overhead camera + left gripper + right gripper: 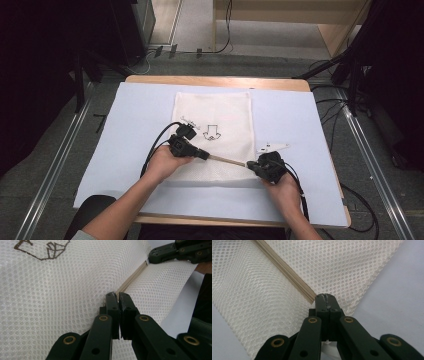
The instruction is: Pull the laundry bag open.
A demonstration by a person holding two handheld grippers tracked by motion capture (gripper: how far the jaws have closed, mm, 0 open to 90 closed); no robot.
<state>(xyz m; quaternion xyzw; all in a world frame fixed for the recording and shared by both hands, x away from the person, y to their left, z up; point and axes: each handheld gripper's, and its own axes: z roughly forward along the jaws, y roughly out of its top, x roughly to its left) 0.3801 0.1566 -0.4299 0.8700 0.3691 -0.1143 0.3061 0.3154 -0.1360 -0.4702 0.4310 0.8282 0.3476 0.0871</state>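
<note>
While both my grippers work at it, one white mesh bag (pixel 214 137) lies flat on the pale blue mat (pixel 300 115) covering the single table (pixel 215 80). My left gripper (pixel 117 295) has its jaws pinched on the zipper (pixel 133 277) at the slider end, the mesh bunched around them. My right gripper (pixel 325 297) has its jaws pressed together on the zipper's other end at the bag's corner. One beige zipper runs taut between my two grippers. Whether anything is inside the bag, I cannot tell.
</note>
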